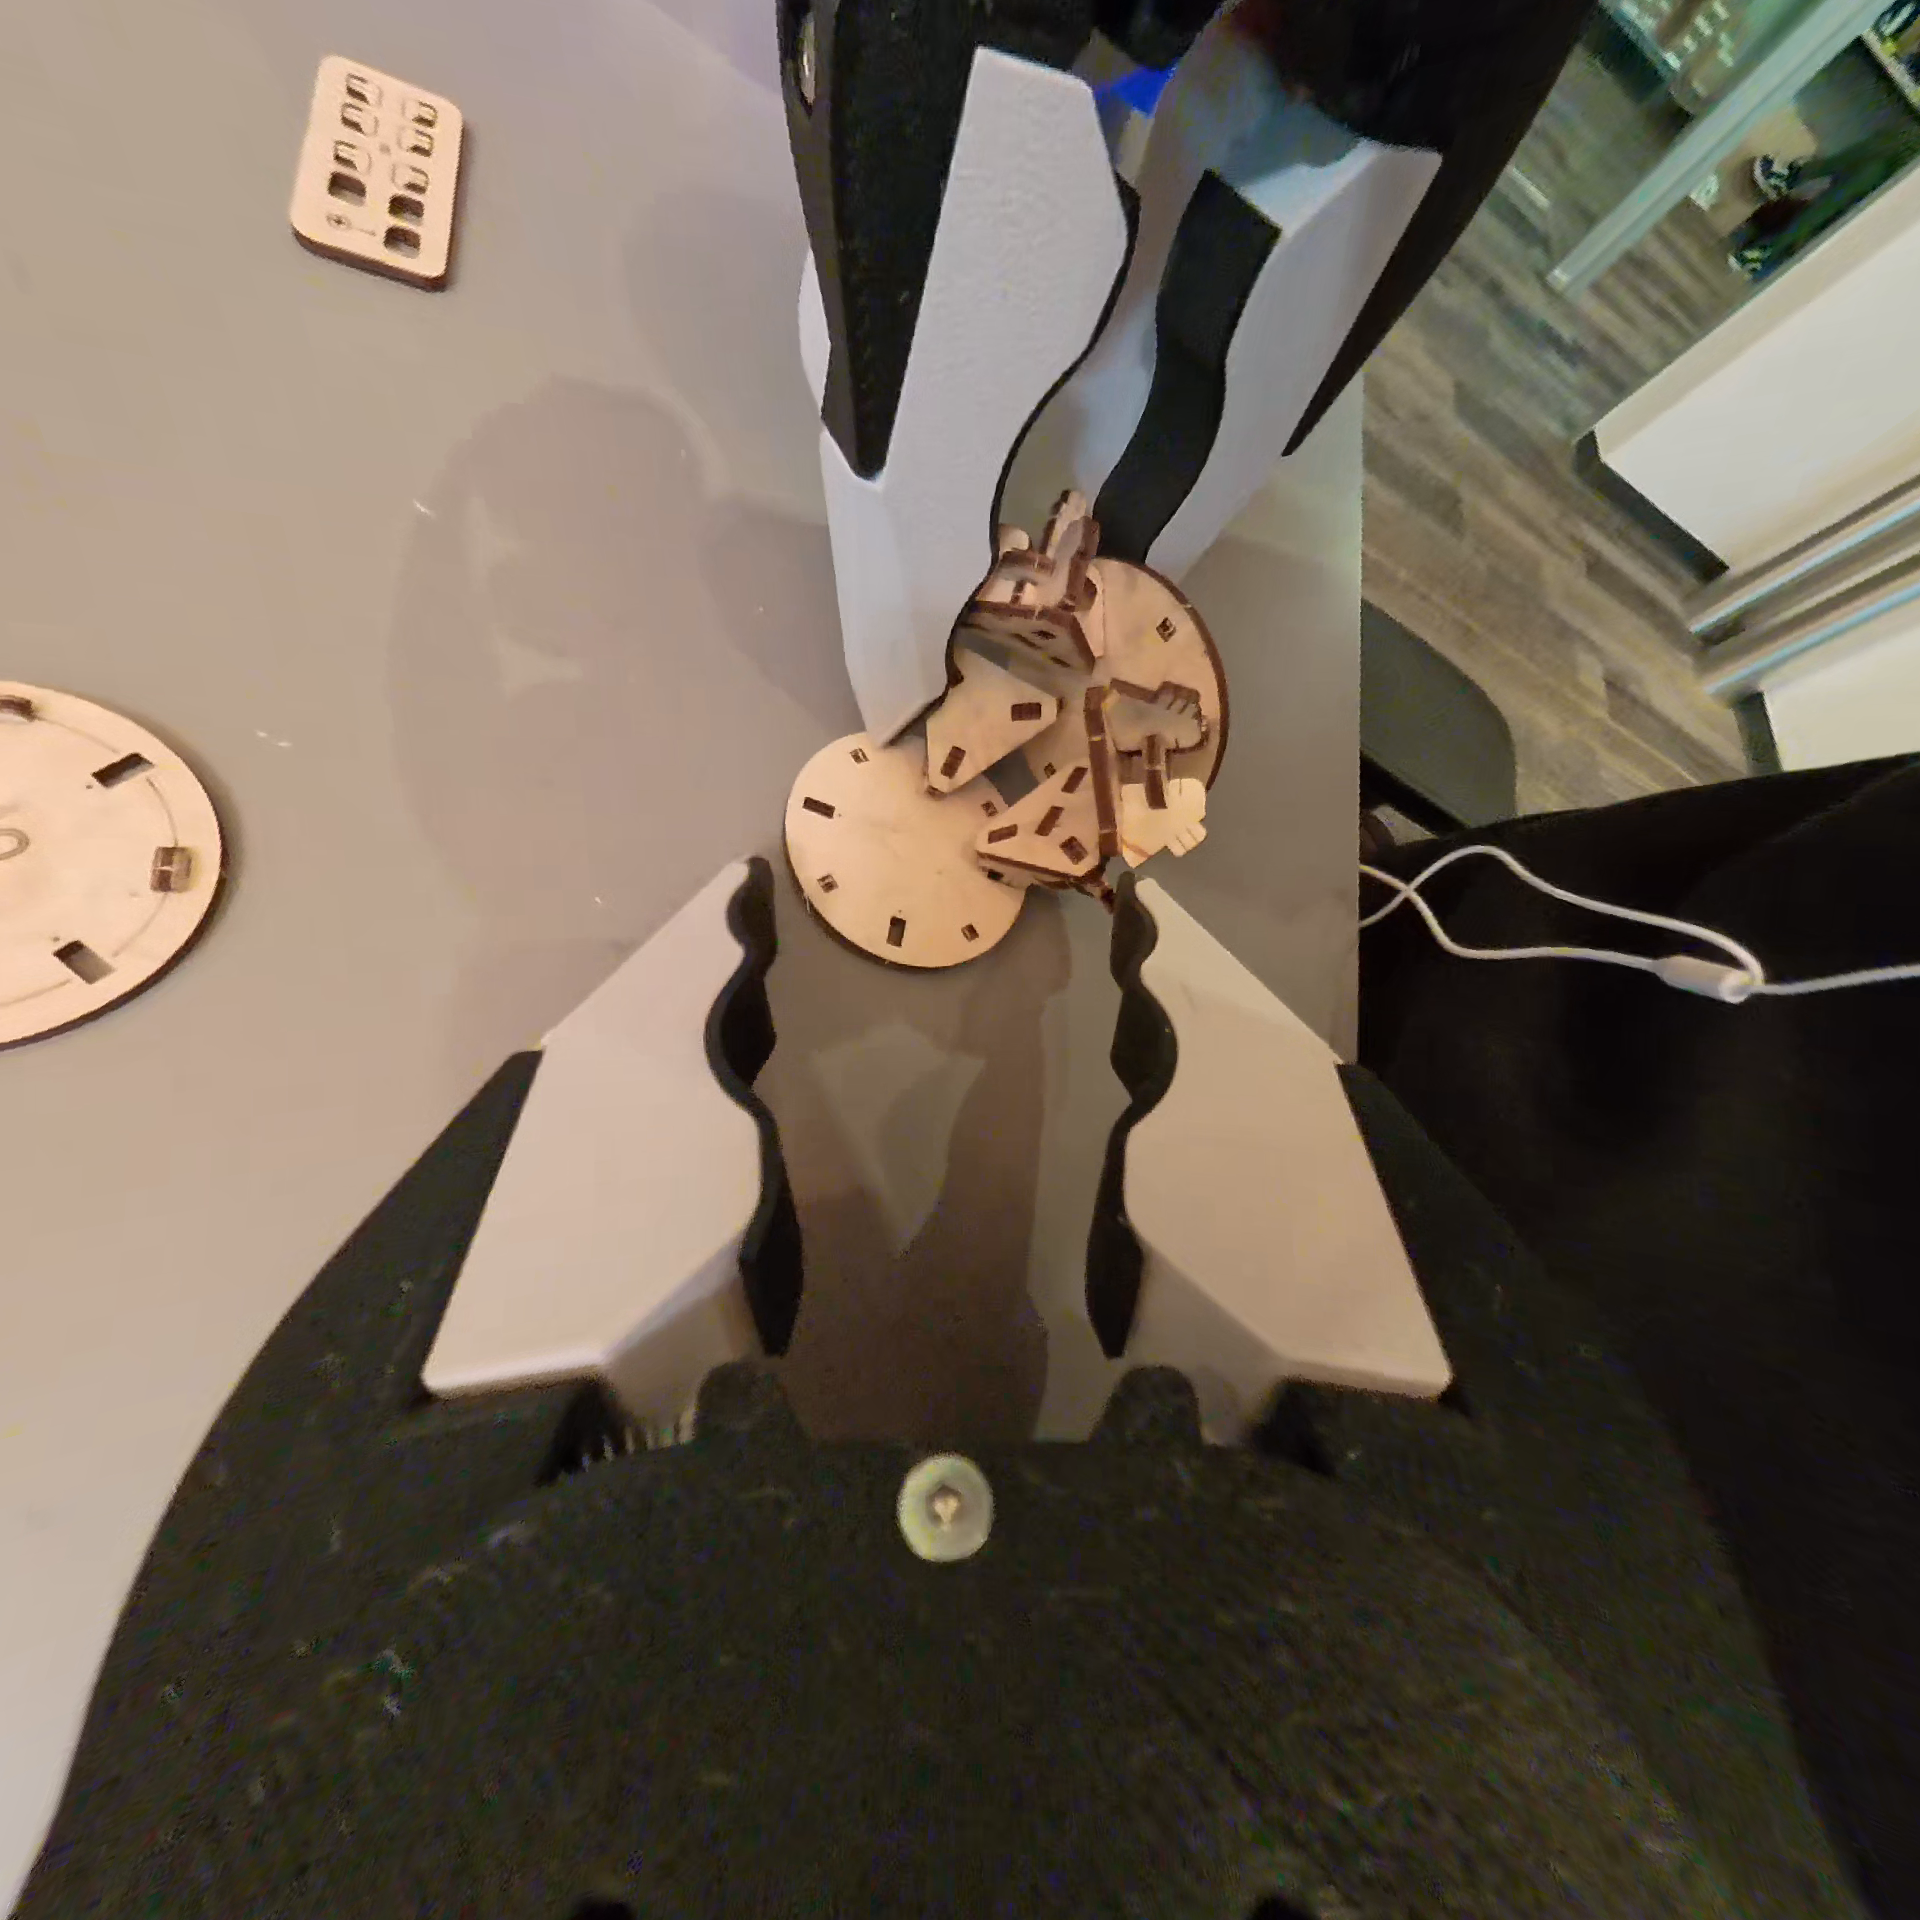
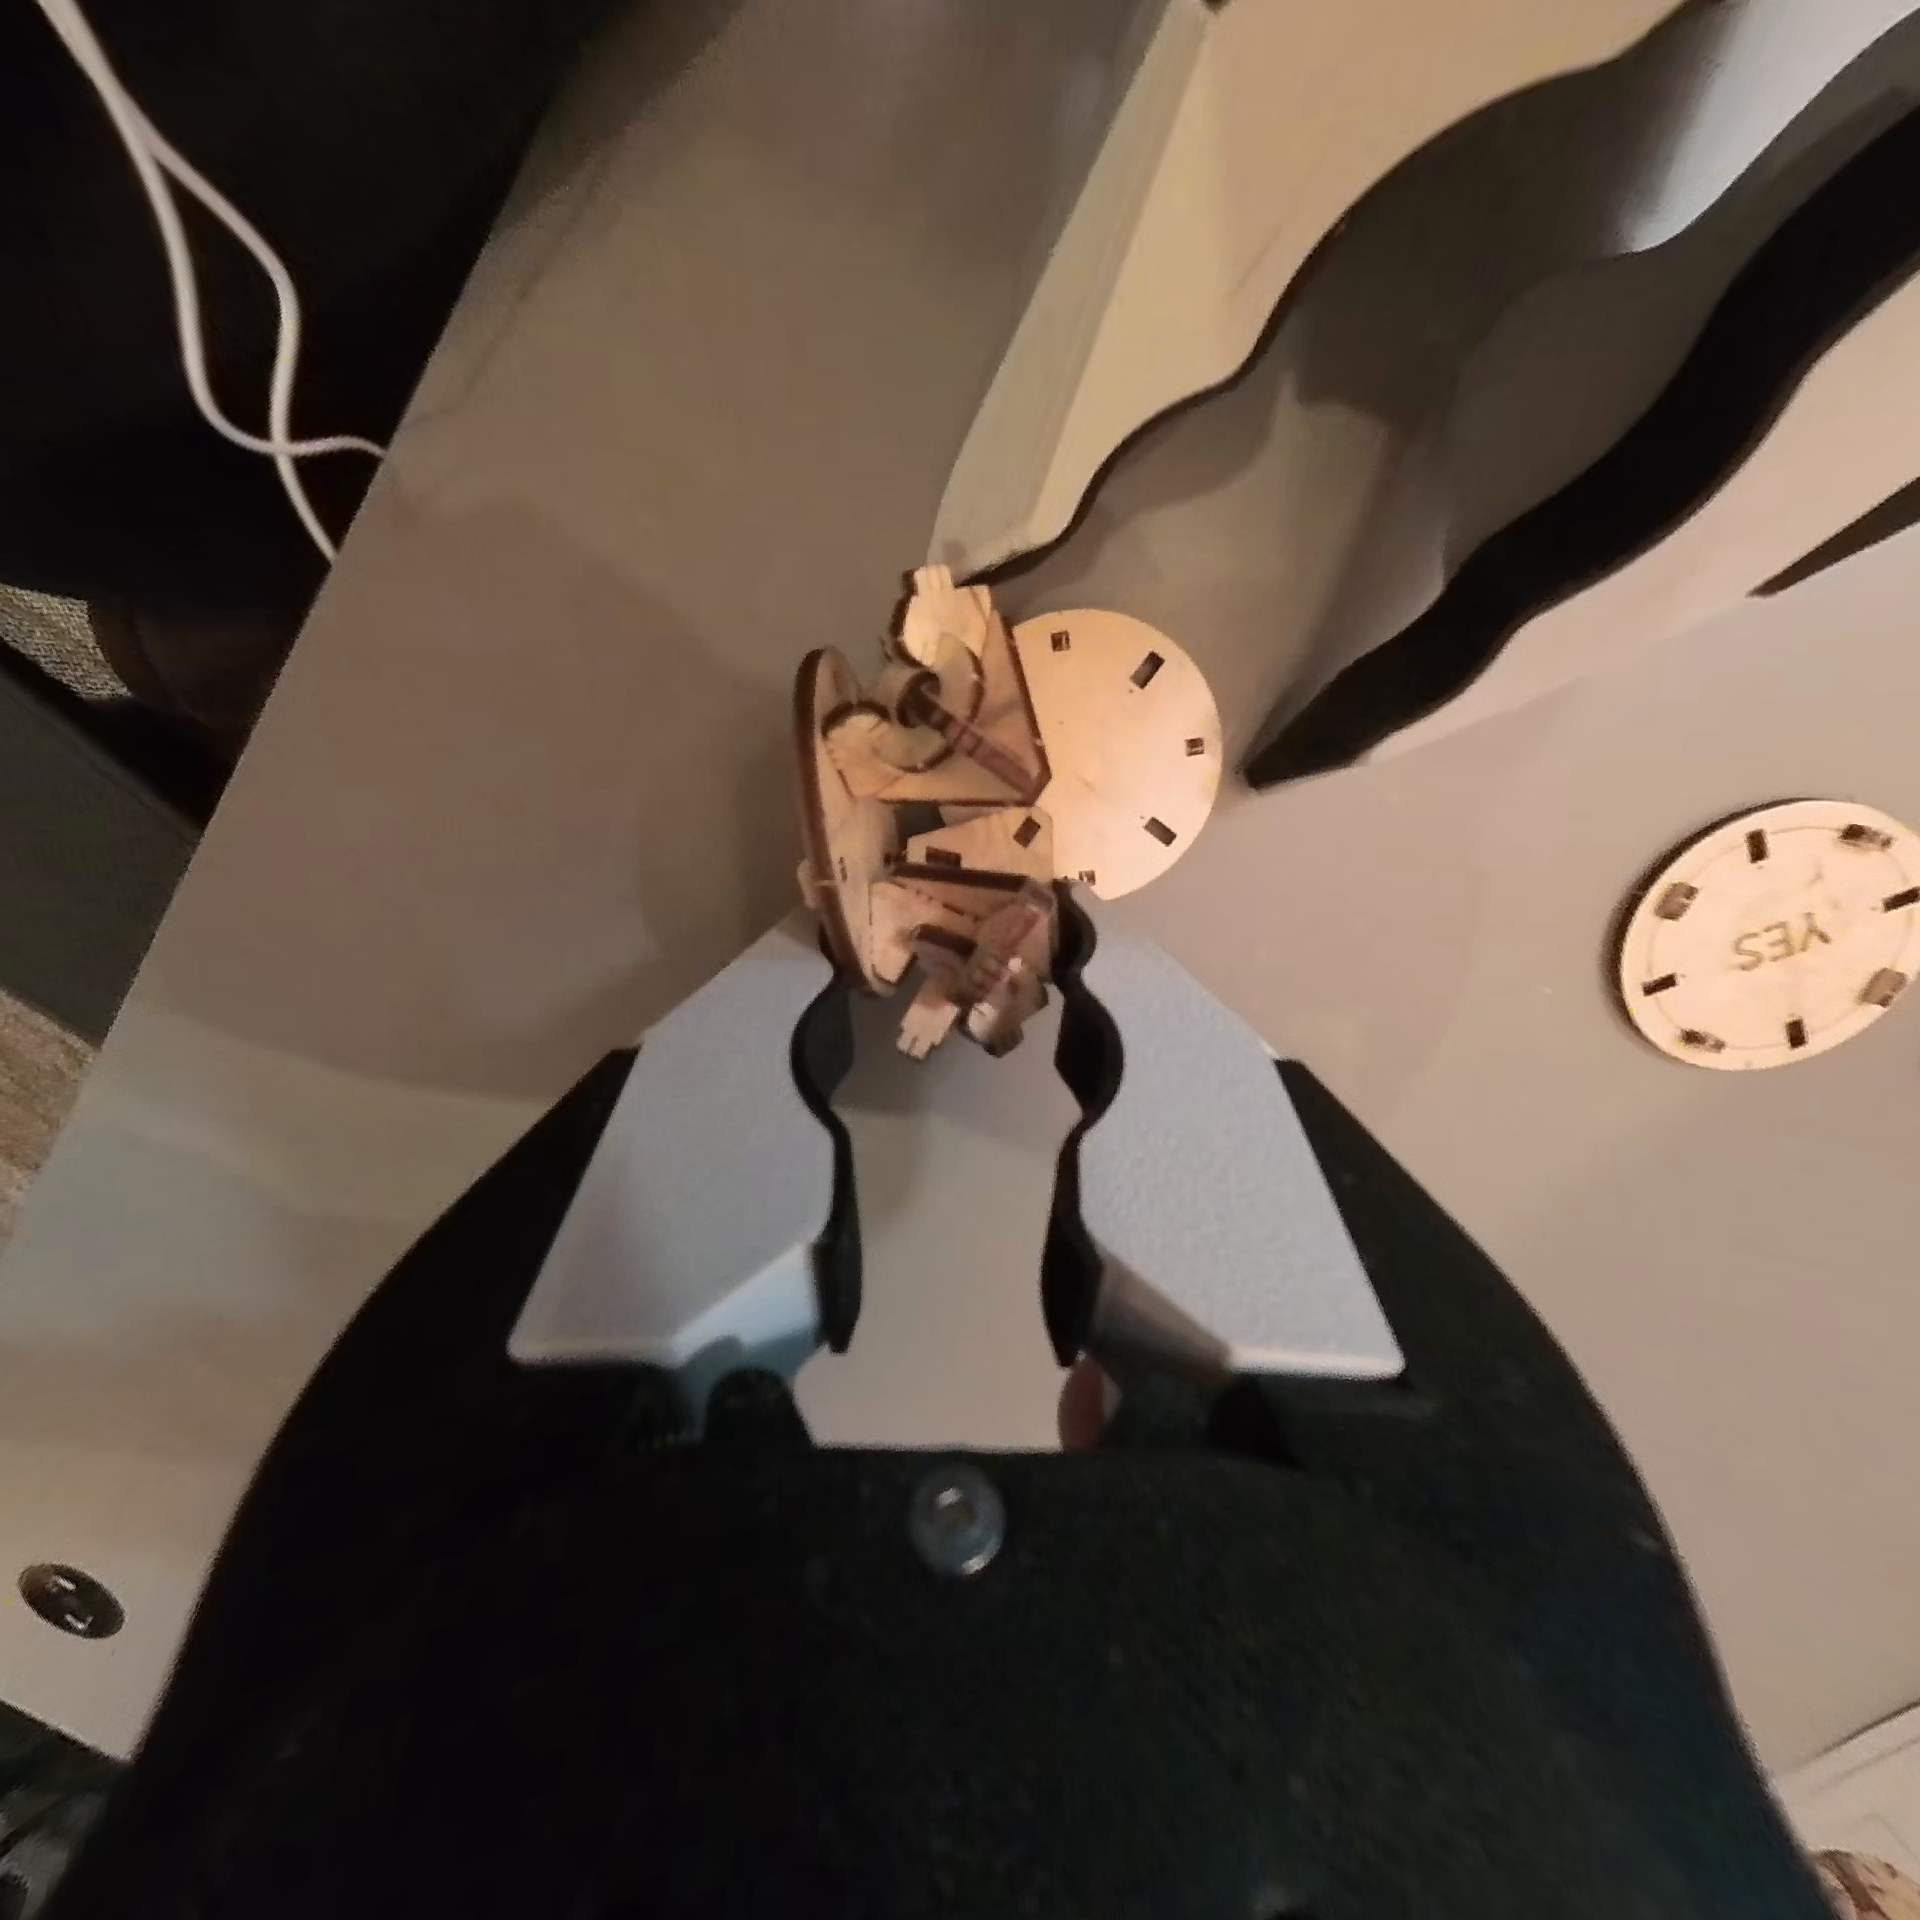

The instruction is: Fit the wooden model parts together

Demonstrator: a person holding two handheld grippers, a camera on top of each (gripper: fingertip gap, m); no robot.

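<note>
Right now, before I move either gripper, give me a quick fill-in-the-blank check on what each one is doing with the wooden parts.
1. The right gripper is shut on the wooden ____.
2. The left gripper has its jaws ____, holding nothing.
3. The slotted wooden disc on the grey table is ____ in shape.
4. The white cable hangs off the table's ____ edge in the left wrist view.

Missing words: assembly; open; round; right

wooden model (image 1: 1049, 727) between both tongs, slotted disc (image 1: 83, 862) left on table (image 1: 312, 520)
</note>
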